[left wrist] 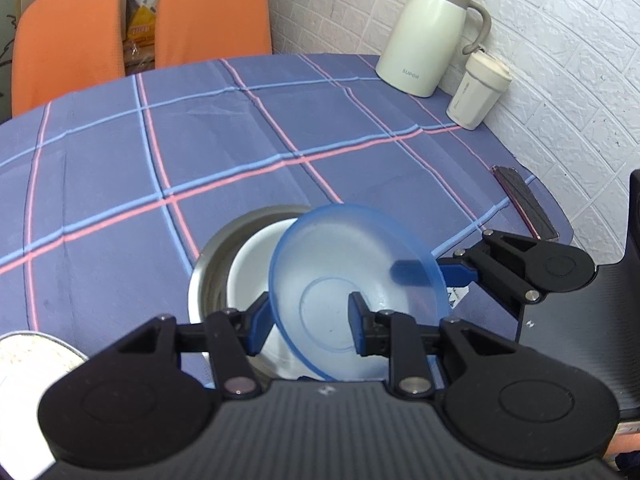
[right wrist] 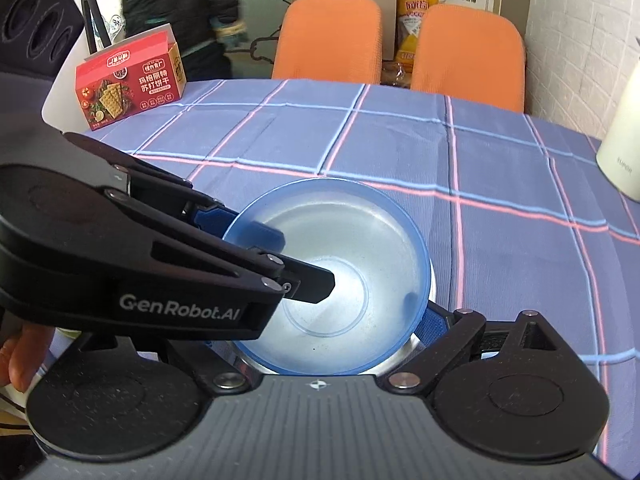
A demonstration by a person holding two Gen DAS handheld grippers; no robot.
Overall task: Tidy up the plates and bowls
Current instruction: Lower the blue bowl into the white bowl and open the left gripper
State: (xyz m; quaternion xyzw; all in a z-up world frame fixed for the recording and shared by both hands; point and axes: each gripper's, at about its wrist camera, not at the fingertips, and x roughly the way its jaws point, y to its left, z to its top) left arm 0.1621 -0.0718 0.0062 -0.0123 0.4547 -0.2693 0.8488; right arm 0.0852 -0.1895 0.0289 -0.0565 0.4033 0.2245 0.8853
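A translucent blue plastic bowl is held tilted over a steel bowl with a white bowl nested inside it. My left gripper straddles the blue bowl's near rim, one finger outside and one inside, apparently shut on it. My right gripper comes in from the right and pinches the opposite rim. In the right wrist view the blue bowl sits between the left gripper and my right gripper, whose right finger is outside the rim.
A cream thermos jug and a lidded cup stand at the back right by the wall. A phone lies near the right table edge. A cracker box sits at the far left. Two orange chairs stand behind the table.
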